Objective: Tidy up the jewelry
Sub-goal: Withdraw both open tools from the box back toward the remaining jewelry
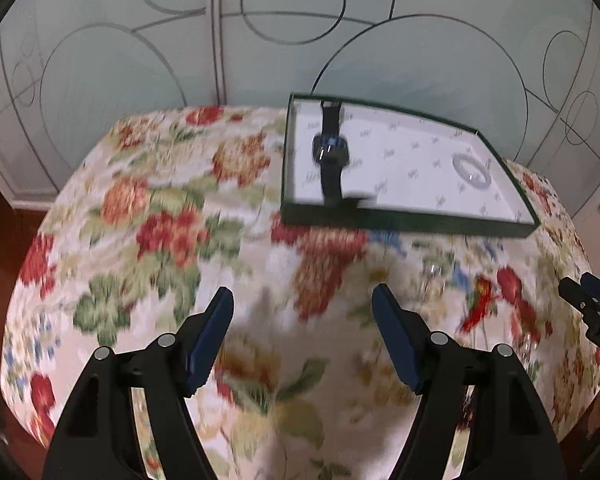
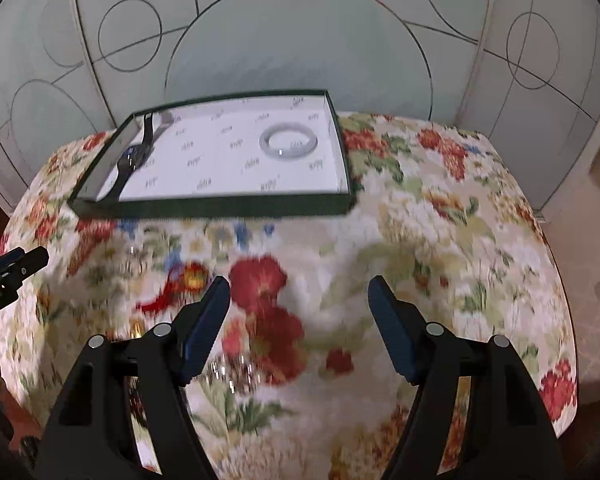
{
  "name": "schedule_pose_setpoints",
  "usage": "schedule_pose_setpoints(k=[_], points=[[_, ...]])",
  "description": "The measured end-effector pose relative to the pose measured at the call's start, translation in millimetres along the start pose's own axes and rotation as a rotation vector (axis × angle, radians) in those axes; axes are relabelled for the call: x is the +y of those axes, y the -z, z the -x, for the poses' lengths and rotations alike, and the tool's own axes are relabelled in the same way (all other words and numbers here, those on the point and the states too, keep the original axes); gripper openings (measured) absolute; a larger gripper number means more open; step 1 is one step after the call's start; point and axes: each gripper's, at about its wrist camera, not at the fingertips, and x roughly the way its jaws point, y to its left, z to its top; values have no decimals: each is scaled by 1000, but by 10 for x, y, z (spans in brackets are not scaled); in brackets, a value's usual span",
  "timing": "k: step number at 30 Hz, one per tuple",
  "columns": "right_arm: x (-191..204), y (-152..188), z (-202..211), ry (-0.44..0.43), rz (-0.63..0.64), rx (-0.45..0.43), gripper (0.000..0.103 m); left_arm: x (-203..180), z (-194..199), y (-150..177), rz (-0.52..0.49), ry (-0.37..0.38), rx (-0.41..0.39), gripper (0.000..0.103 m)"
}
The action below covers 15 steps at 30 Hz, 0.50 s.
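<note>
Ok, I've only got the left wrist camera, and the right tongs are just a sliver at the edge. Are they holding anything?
Observer: No. In the right wrist view the right tongs stand open with nothing between them.
Operator: What's underneath them?
Observer: Only the floral cloth, a red flower in the print. They hang short of the green tray.
Operator: Any loose jewelry close to them?
Observer: Something clear and glittery lies on the cloth beside their left finger. It is too blurred to name.
</note>
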Motion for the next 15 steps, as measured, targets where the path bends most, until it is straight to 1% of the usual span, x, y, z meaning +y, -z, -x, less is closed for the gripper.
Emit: schedule_pose_setpoints(k=[7,12,15], points=[[80,273,14,-18,13,40,72,74,-4,321,34,-4,31,71],[133,347,32,-20,22,45,72,24,1,460,20,-10,35,71],[141,378,31,-25,21,51,72,0,1,500,19,-2,31,71]])
